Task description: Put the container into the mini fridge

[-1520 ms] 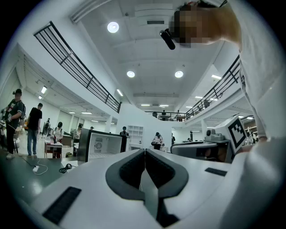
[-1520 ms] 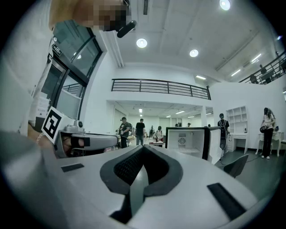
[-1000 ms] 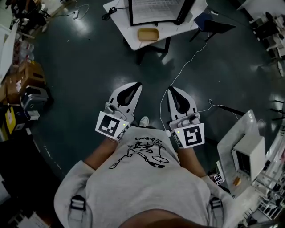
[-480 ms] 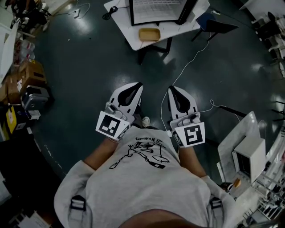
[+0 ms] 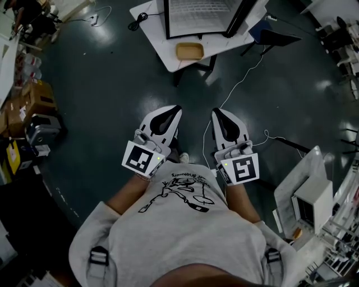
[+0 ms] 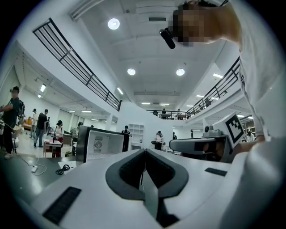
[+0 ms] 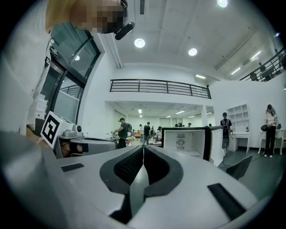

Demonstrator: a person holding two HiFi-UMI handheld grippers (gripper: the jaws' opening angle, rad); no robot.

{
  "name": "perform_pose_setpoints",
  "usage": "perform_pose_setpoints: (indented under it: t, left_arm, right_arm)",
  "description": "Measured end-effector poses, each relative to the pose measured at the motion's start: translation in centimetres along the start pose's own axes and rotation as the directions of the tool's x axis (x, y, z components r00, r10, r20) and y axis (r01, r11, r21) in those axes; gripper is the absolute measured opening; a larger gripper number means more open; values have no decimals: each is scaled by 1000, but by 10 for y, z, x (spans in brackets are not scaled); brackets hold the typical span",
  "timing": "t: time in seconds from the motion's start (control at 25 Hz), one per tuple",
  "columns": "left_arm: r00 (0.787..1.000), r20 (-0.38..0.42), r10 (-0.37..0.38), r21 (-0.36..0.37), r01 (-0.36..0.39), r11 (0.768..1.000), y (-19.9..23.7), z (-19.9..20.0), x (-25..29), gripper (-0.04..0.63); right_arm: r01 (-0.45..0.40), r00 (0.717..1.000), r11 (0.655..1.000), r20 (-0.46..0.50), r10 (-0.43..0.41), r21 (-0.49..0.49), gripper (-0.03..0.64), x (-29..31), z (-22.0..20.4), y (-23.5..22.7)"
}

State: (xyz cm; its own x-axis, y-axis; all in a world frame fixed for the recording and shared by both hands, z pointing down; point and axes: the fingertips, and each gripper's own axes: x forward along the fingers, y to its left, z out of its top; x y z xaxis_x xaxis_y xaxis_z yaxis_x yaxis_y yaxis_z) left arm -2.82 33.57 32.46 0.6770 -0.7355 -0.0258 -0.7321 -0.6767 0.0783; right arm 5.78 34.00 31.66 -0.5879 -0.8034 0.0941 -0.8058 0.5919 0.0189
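Table [image 5: 154, 31] with container [image 5: 188, 51], mini fridge [image 5: 196, 14]

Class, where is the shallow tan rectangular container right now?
Head view, top centre: the tan container sits on the white table, just in front of the open mini fridge.

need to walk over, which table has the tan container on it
The table ahead, with the open fridge; the container sits at its near edge. The right table bears a white box.

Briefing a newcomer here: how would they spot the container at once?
Look at the white table at the top of the head view, where the open mini fridge stands. The container is the shallow tan rectangle at the table's near edge, the only tan thing there.
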Motion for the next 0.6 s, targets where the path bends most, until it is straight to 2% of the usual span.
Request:
perform_pose_setpoints:
  t: [0.6]
  left_arm:
    - [1000,3,-16,-4,16,1000,91,5,49,17]
  right_arm:
    - [6,1000,1000,-24,-6,-5,28,98,5,-32]
